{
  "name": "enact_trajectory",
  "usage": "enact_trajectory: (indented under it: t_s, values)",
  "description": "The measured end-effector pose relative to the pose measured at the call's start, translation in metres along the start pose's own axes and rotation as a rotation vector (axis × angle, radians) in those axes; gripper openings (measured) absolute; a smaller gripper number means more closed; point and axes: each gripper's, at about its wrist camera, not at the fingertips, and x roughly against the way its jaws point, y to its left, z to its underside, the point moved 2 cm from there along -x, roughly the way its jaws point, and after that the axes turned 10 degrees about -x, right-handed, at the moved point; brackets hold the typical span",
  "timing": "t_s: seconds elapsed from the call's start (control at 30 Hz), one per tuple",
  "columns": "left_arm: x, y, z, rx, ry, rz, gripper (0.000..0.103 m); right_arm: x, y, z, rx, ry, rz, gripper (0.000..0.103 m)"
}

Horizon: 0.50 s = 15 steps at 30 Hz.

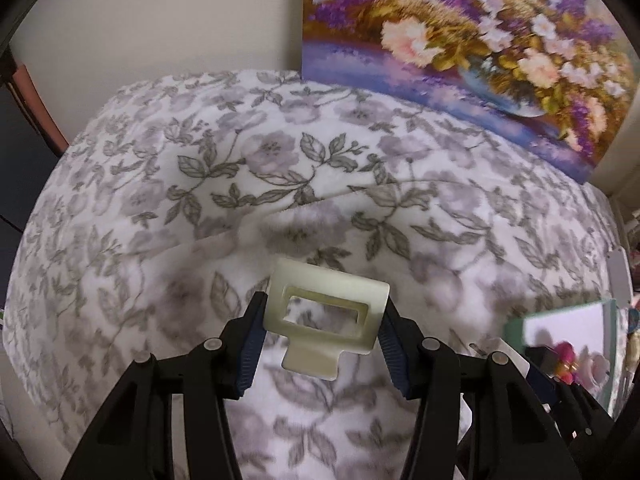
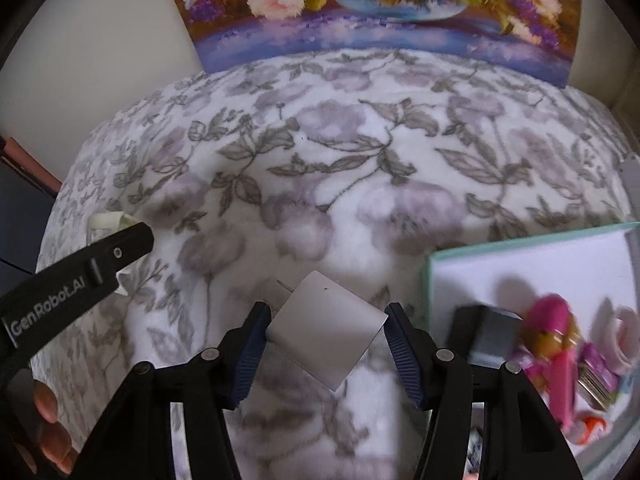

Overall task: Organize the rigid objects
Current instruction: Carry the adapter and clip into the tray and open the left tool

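My left gripper (image 1: 325, 322) is shut on a cream plastic hair claw clip (image 1: 326, 314) and holds it above the floral bedspread (image 1: 248, 168). My right gripper (image 2: 326, 330) is shut on a white square charger plug (image 2: 326, 330) just above the same bedspread (image 2: 360, 168). The left gripper's black arm (image 2: 80, 272) shows at the left of the right wrist view, with the cream clip (image 2: 106, 222) at its tip. A green-rimmed box (image 2: 520, 264) with a white floor lies to the right. It holds a grey block (image 2: 490, 336), a pink toy (image 2: 554, 344) and other small items.
A flower painting (image 1: 460, 48) leans on the wall behind the bed; it also shows in the right wrist view (image 2: 380, 8). The green-rimmed box (image 1: 568, 332) sits at the right of the left wrist view. A dark edge (image 1: 24, 128) borders the bed's left side.
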Motion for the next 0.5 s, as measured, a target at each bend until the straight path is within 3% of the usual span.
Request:
enact_trajectory:
  t_s: [0.2, 0.5]
  values:
    - [0.042, -0.022, 0.027, -0.018, -0.049, 0.028, 0.055, 0.046, -0.015, 0.020, -0.014, -0.044, -0.003, 0.062]
    - [0.081, -0.060, 0.064, -0.034, -0.100, 0.078, 0.055, 0.072, -0.058, 0.061, -0.095, -0.024, 0.018, 0.062]
